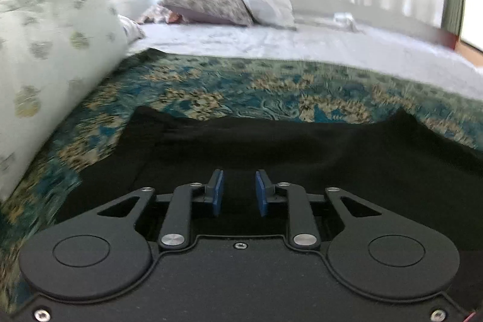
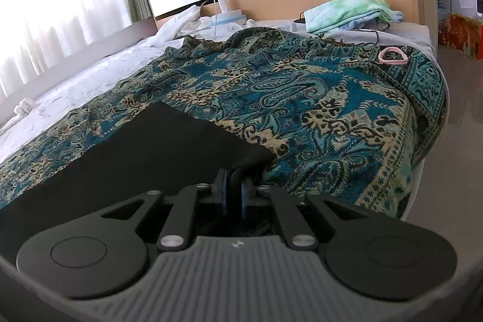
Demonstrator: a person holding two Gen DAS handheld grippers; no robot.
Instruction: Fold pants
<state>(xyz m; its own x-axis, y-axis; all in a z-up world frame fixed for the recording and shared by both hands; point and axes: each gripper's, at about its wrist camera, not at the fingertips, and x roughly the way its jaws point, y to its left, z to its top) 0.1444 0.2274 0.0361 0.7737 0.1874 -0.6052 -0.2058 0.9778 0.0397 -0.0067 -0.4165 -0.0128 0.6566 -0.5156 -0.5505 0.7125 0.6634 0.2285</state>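
Note:
Black pants (image 1: 286, 150) lie flat on a blue and tan patterned blanket (image 1: 211, 86) on a bed. My left gripper (image 1: 239, 192) is open, its blue pads apart, low over the pants and holding nothing. In the right wrist view the pants (image 2: 145, 141) stretch to the left. My right gripper (image 2: 233, 189) is shut on the pants' near right corner, and a fold of black cloth rises between the pads.
Patterned and white pillows (image 1: 54, 44) stand at the left and back. A pink ring (image 2: 392, 55), folded towels (image 2: 347, 11) and a white cable lie at the bed's far end. The bed edge and floor (image 2: 459, 110) are on the right.

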